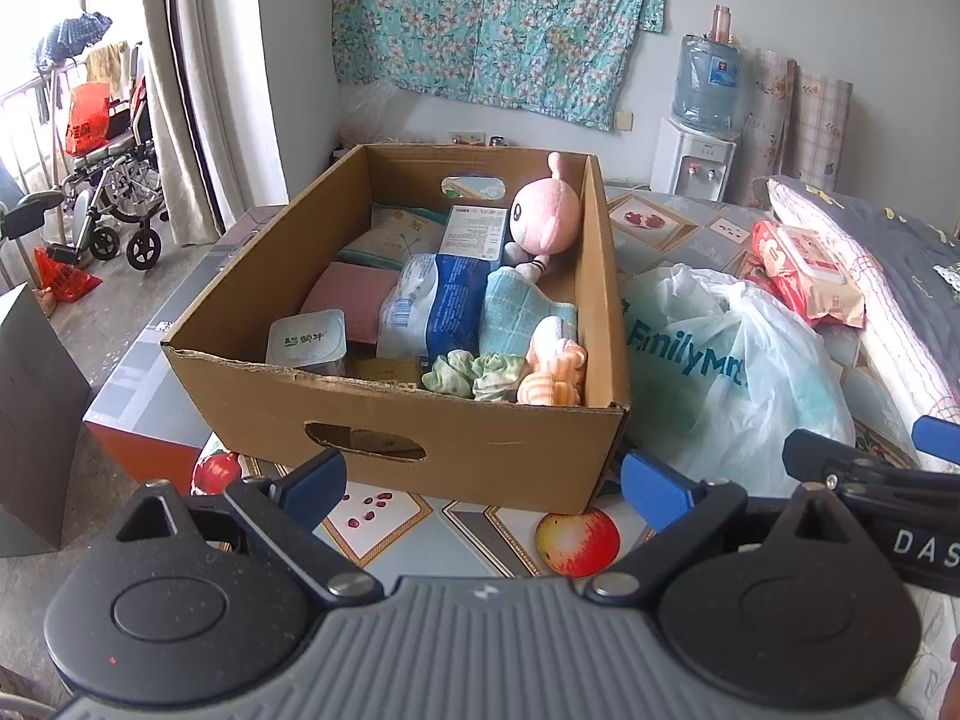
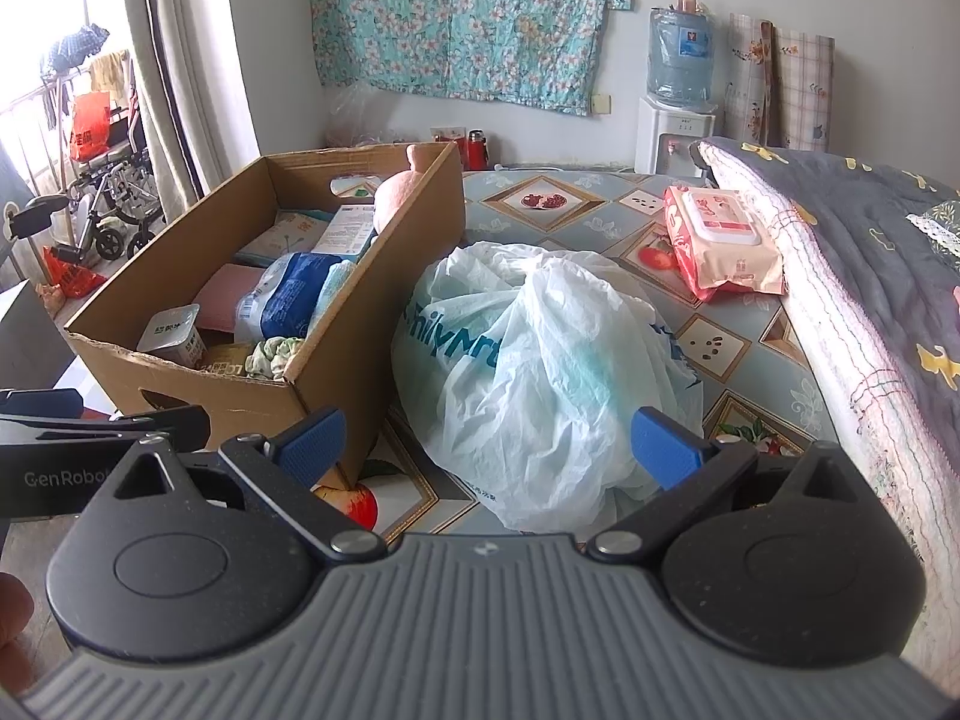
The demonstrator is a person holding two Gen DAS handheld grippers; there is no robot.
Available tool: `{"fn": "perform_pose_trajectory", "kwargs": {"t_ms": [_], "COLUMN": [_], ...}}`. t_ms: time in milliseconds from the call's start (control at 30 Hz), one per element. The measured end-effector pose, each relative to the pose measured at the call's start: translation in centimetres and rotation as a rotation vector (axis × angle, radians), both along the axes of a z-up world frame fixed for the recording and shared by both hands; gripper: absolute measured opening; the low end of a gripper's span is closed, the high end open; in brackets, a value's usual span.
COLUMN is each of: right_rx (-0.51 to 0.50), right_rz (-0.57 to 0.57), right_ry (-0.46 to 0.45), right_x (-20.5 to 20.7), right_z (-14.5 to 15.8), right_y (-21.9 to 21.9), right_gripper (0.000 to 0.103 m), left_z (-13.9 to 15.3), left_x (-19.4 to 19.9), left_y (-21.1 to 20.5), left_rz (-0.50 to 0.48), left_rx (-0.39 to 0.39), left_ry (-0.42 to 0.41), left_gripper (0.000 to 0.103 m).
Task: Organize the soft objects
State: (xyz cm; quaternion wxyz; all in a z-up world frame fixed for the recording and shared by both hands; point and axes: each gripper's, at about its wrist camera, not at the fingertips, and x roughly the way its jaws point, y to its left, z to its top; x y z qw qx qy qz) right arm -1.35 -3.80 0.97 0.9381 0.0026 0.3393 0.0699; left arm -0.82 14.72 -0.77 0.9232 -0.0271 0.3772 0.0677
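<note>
Both claws are spread wide, gripping nothing. Left gripper faces the brown cardboard box; right gripper faces the crumpled white plastic bag.

1. Cardboard box: matt brown corrugated card, front rim torn rough.
2. Plastic bag: thin, crinkled, semi-translucent white film, slightly glossy.
3. Plush rabbit: soft pink fleece, matt.
4. Socks: fuzzy knit, orange-striped.
5. Wipes pack: glossy plastic wrap, smooth hard lid.
6. Table cover: smooth printed vinyl, faint sheen.
7. Quilt: stitched matt cloth.
8. Gripper pads: blue textured plastic; housings are seen matt black.
</note>
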Motion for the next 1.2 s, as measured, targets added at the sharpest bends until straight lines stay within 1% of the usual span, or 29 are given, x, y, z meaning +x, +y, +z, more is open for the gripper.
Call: {"fn": "perform_pose_trajectory", "kwargs": {"t_ms": [600, 833, 1200], "right_rx": [-0.007, -0.011, -0.018], "right_rz": [0.006, 0.008, 0.044], "right_ry": [0.014, 0.031, 0.060], "right_x": [0.4, 0.8, 1.9], "right_z": [-0.1, -0.3, -0.7], "right_y": [0.1, 0.2, 1.2], "right_gripper": [0.102, 0.102, 0.102], "left_z": [-0.1, -0.7, -1.1], "left_x": [0.0, 0.1, 0.2], "left_y": [0.1, 0.3, 1.7], "left_rz": [-0.002, 0.003, 0.032], "left_rx": [-0.006, -0.014, -0.038], "left_ry": [0.005, 0.019, 0.048], "left_gripper": [0.098, 0.098, 0.098]}}
